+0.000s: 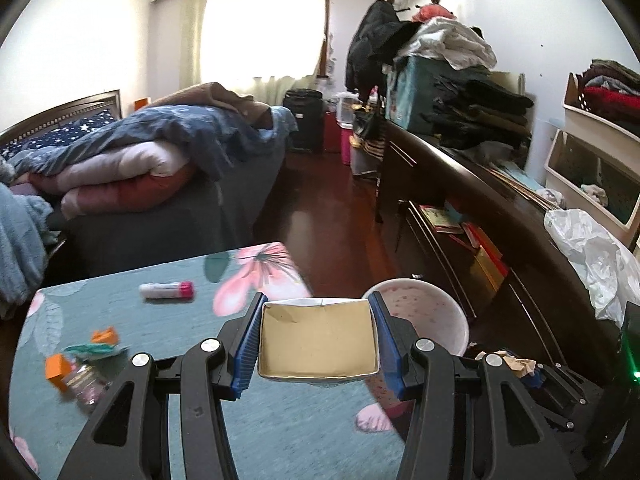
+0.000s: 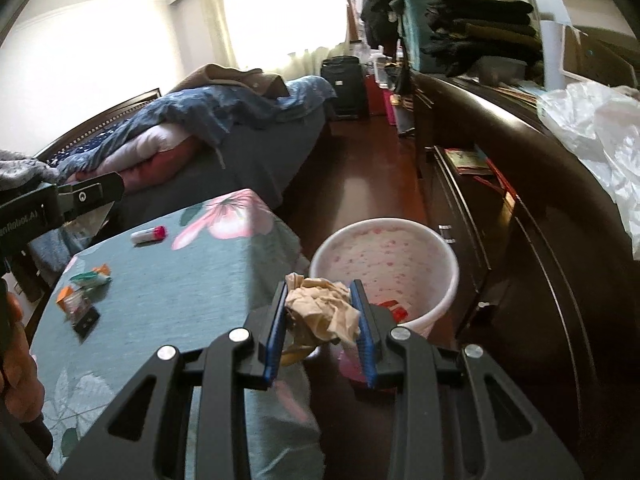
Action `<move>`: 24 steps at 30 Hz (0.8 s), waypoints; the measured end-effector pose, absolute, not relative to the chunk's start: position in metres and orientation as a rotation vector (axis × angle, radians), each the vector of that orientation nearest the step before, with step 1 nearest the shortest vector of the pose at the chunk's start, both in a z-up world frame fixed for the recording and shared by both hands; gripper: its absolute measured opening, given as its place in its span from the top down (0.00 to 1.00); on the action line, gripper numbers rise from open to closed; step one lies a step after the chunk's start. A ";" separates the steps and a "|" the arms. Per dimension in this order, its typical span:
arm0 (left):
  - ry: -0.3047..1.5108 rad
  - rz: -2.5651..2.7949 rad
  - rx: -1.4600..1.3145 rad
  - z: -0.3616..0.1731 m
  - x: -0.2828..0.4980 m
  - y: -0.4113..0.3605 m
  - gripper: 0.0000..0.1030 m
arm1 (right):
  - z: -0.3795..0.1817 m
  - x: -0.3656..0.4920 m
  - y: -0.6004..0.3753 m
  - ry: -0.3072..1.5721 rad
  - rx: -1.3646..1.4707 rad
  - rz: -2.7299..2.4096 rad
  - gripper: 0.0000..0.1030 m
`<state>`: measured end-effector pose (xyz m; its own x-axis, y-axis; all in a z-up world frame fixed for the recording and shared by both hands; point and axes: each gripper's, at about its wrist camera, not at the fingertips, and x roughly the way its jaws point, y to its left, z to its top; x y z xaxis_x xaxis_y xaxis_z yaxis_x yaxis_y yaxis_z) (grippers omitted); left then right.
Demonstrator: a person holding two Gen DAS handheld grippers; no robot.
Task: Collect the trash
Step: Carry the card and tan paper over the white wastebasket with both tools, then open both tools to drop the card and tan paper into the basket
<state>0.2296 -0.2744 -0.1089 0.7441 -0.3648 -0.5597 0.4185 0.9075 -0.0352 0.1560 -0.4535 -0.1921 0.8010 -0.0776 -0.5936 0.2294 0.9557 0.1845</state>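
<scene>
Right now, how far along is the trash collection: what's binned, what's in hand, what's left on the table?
Done: something red already lies in the bin. In hand: the left gripper grips an open box, the right gripper grips a paper wad, both near the bin and not yet dropped. Left: a tube and several wrappers on the table.

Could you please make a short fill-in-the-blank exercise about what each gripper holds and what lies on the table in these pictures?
1. The left gripper has its jaws shut on an open, empty cardboard ____.
2. The right gripper holds a crumpled brown ____ just in front of the bin.
3. The white bin stands on the ____, beside the table.
4. The small white tube lying on the table has a ____ cap.

Missing words: box; paper; floor; pink
</scene>
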 end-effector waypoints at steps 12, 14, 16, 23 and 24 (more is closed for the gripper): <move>0.663 -0.500 0.142 -0.144 0.284 -0.351 0.50 | -0.232 0.195 -0.506 0.663 0.292 -0.255 0.69; 0.681 -0.513 0.144 -0.152 0.295 -0.362 0.50 | -0.240 0.205 -0.515 0.671 0.297 -0.267 0.69; 0.693 -0.516 0.155 -0.160 0.306 -0.374 0.50 | -0.248 0.213 -0.524 0.673 0.305 -0.277 0.69; 0.750 -0.528 0.188 -0.189 0.341 -0.415 0.50 | -0.274 0.244 -0.550 0.702 0.326 -0.290 0.69; 0.757 -0.534 0.189 -0.193 0.346 -0.420 0.50 | -0.277 0.249 -0.553 0.705 0.331 -0.289 0.69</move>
<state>0.3456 -0.4197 -0.1929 0.6020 -0.3915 -0.6960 0.5243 0.8511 -0.0253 0.2486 -0.5530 -0.2771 0.7259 -0.1464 -0.6720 0.3668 0.9089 0.1982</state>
